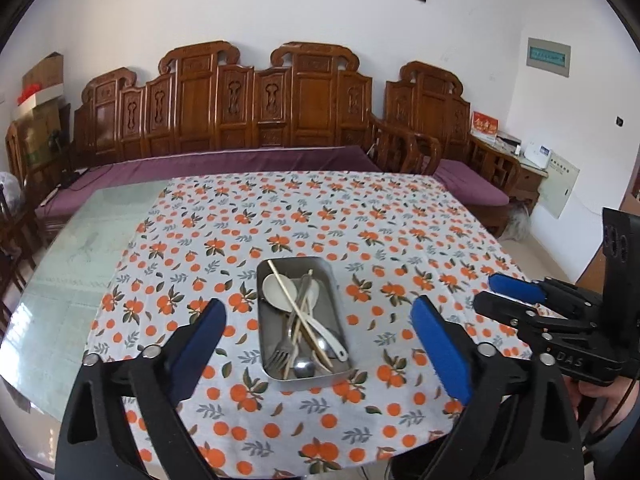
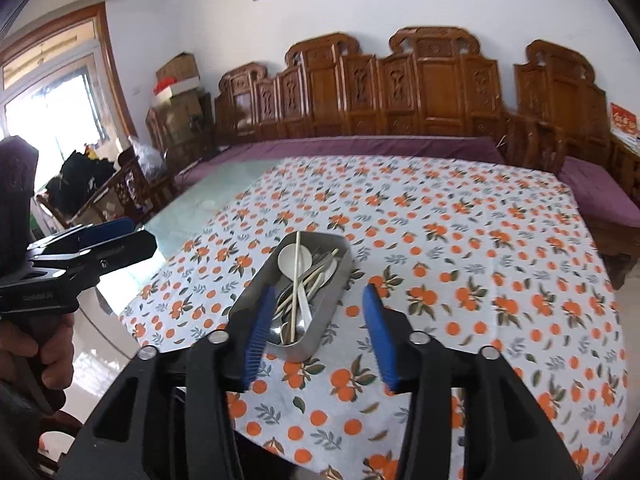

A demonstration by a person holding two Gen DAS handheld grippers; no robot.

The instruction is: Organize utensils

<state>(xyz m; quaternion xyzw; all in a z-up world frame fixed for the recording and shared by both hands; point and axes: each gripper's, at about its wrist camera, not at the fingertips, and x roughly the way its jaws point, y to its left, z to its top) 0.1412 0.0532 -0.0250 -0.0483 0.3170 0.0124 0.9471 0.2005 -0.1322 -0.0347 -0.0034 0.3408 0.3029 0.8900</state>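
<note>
A steel tray sits on the orange-print tablecloth and holds a jumble of utensils: a white spoon, wooden chopsticks, a metal fork and a metal spoon. My left gripper is open and empty, above the table's near edge with the tray between its fingers in view. My right gripper is open and empty, just short of the tray; the utensils show inside. The right gripper also shows in the left wrist view, the left one in the right wrist view.
The cloth covers the right part of a glass table. A carved wooden bench with purple cushions stands behind the table. Cardboard boxes are stacked at the far left.
</note>
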